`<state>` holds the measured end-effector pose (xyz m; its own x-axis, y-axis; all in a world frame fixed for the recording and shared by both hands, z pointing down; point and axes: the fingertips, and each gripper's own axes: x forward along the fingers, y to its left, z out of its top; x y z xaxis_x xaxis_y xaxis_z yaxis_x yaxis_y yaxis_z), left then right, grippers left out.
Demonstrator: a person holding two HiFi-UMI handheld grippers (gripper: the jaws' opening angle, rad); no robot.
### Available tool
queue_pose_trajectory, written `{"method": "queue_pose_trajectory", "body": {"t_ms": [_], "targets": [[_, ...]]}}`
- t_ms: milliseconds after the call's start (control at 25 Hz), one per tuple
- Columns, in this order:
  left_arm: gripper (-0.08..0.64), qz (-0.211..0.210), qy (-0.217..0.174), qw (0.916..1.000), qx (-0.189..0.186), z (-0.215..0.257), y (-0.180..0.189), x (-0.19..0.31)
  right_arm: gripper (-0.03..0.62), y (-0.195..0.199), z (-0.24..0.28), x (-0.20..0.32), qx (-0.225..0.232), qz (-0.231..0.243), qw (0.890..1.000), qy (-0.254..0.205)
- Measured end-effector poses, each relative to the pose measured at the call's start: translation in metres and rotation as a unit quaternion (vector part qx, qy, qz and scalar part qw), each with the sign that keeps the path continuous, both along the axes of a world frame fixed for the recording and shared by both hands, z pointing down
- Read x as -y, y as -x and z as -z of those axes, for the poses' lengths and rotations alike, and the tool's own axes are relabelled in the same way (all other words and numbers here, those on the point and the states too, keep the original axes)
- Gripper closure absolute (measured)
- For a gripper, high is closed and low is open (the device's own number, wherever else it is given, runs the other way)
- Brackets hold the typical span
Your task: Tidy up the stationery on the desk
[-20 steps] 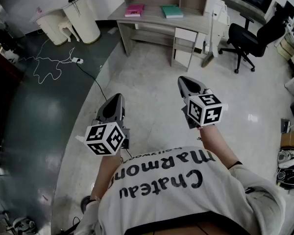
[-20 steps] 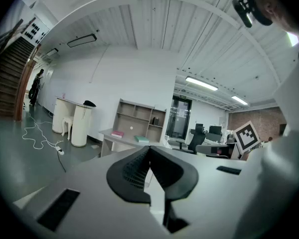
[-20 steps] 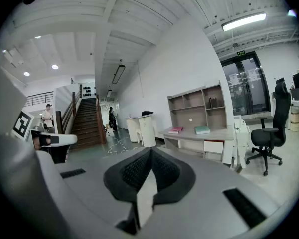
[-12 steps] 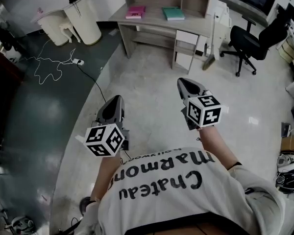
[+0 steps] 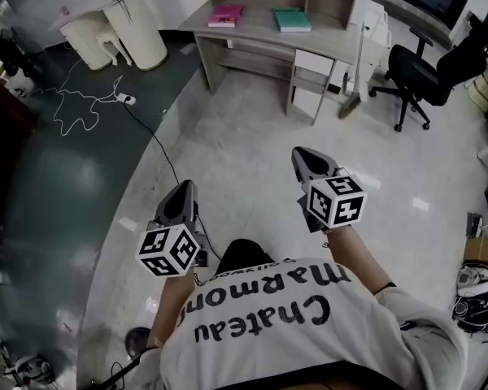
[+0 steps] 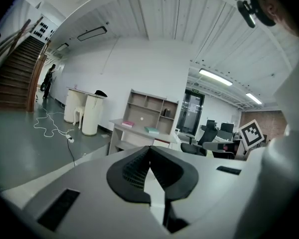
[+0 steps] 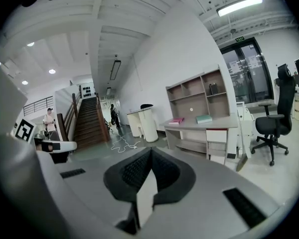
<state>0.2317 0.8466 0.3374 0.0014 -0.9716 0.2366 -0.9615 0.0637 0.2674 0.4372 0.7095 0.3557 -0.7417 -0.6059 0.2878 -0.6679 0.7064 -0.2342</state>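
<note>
Stationery sits far off: a flat pink book [image 5: 225, 15] and a flat teal book [image 5: 290, 20] lie apart on the surface of a pale wooden desk [image 5: 252, 36] topped by a shelf unit. The desk is at the top of the head view, well apart from both grippers. Whether smaller items lie on that surface is too fine to make out.

The left tongs [image 5: 186, 187] are closed, their black ribbed pads meeting at the tip with nothing between them (the left gripper view shows only a pale wedge lower down). The right tongs [image 5: 300, 153] are likewise pressed together and empty. Both are held over the pale floor [image 5: 252, 136], pointing toward the desk.

The hands are hidden behind the marker cubes [image 5: 335, 201]; a bare forearm [image 5: 354, 246] shows behind the right one. A white printed shirt [image 5: 309, 323] fills the bottom of the head view, cut off by the frame.

A black office chair [image 5: 423, 71] stands right of the desk and a white rounded counter [image 5: 138, 27] left of it. A white cable [image 5: 81, 104] trails across the dark floor [image 5: 57, 185]. A distant person [image 7: 113, 115] by the staircase [image 7: 89, 123] is too small to describe.
</note>
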Motion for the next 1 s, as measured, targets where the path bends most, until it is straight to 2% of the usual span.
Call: {"method": "queue_pose_trajectory", "body": {"t_ms": [160,280,440,640,1000], "targets": [[0.545,0.003,0.014,0.9999,-0.001,-0.014,0.02,0.028,0.578,0.005,-0.011,0.033,0.002,-0.016,1.0,0.018],[0.545,-0.003,0.021,0.9996,-0.016,-0.027,0.038,0.059,0.578,0.017,-0.023,0.059,-0.023,-0.02,0.999,0.028],[0.545,-0.026,0.023,0.9993,-0.013,-0.03,0.061,0.113,0.578,0.042,-0.026,0.101,-0.041,-0.027,0.998,0.035],[0.545,-0.064,0.001,0.9979,-0.003,0.002,0.094,0.187,0.578,0.093,0.0,0.156,-0.029,-0.025,0.999,0.021],[0.545,-0.085,-0.045,0.9952,0.015,0.048,0.162,0.277,0.578,0.16,0.032,0.241,0.003,-0.041,0.999,0.004]]}}
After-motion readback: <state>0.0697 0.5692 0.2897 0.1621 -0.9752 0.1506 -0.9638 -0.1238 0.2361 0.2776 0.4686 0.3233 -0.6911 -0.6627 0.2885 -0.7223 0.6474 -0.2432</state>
